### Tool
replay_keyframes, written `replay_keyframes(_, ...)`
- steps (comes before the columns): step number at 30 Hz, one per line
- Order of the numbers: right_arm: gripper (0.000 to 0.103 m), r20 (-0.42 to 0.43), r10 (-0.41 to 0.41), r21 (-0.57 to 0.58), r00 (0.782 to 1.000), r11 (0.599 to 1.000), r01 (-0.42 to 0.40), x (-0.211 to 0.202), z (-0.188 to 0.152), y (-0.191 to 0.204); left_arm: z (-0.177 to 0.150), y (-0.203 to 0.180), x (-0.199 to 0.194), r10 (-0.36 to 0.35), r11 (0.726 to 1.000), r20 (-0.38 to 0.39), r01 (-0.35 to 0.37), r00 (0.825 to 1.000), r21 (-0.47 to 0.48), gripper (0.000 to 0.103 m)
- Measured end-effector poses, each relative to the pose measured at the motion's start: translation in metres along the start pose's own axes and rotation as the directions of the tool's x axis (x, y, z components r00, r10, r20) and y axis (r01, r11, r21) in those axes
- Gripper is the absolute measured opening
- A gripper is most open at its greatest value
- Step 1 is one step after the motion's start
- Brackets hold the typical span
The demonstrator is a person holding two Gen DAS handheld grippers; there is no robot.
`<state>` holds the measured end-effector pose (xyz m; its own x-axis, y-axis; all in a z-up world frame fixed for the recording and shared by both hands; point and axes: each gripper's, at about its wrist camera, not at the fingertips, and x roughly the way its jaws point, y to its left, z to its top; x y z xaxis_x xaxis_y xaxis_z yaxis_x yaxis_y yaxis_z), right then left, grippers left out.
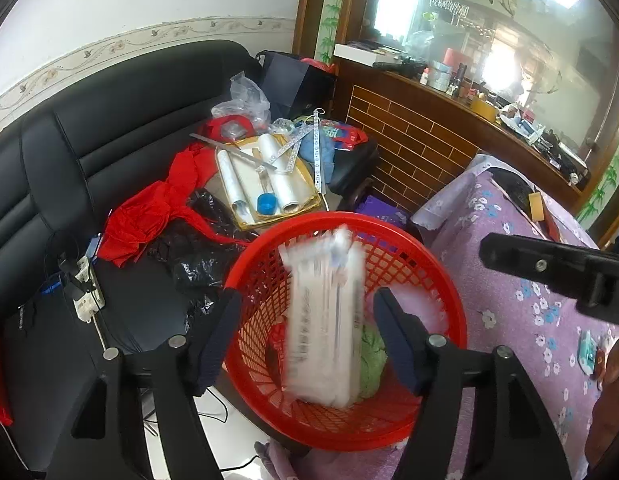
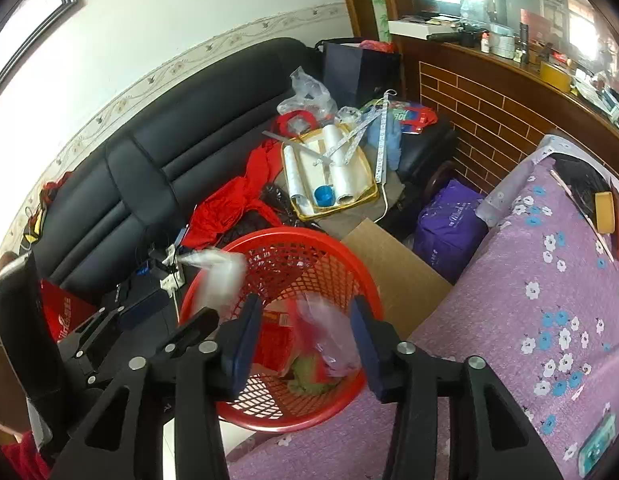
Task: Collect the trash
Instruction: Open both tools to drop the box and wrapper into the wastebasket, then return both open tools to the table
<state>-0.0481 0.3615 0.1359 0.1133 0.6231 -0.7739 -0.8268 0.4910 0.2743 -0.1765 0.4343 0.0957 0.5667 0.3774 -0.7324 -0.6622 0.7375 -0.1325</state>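
Dropping into the red basket [image 1: 449,292], a white packet [image 1: 329,320] showed blurred between the spread fingers of the left tongs [image 1: 307,334], touching neither pad as far as the left wrist view let me tell. The main risk, as I judged it, was that the packet stood tall and nearly upright; it could catch the mesh wall or lean on the rim and tip out toward the black sofa [image 1: 109,120]. The basket itself sat at the edge of the purple flowered cloth [image 1: 509,280], partly overhanging it, so a knock from either tool might have slid or toppled it.

The right tongs [image 2: 305,344] were also spread wide above the basket [image 2: 361,272], with a clear plastic bag [image 2: 329,336] blurred between the fingers; whether it hung loose or brushed a pad I could not tell. Light film like that could drift or cling to a finger instead of falling. Already inside lay a red carton [image 2: 273,340] and something green [image 2: 305,376].

Both tools pointed forward and downward over the basket mouth, side by side, the right one's black body crossing the right edge of the left wrist view. The left tool appeared low at the left of the right wrist view, close enough that the two could have bumped.
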Motion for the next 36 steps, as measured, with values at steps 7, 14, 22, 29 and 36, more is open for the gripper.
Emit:
replay_keyframes(7,0.067,0.026,-0.013,0.046,1.0,0.999,0.011,-0.023,-0.01,-0.014,-0.004,-0.007,-0.014,0.01,0.999,0.031,-0.011,0.999,0.036,0.072)
replay_keyframes(14,0.068,0.042,-0.013,0.073,0.999,0.997,0.01,-0.058,-0.051,-0.027,-0.025,-0.032,-0.033,-0.018,0.997,0.037,0.015,0.999,0.076,0.072)
replay_keyframes(22,0.068,0.025,-0.009,0.118,1.0,0.993,0.006,-0.092,-0.107,-0.045,-0.057,-0.066,-0.063,-0.008,0.995,0.042,0.004,0.999,0.104,0.072)
replay_keyframes(29,0.068,0.047,-0.003,0.173,0.999,0.985,-0.005,-0.136,-0.15,-0.076,-0.082,-0.108,-0.09,-0.022,0.991,0.034,0.017,0.999,0.133,0.072)
replay_keyframes(36,0.068,0.044,-0.064,0.297,0.997,0.954,0.048,-0.181,-0.199,-0.135,-0.101,-0.153,-0.107,-0.065,0.979,0.02,0.06,0.998,0.193,0.072)
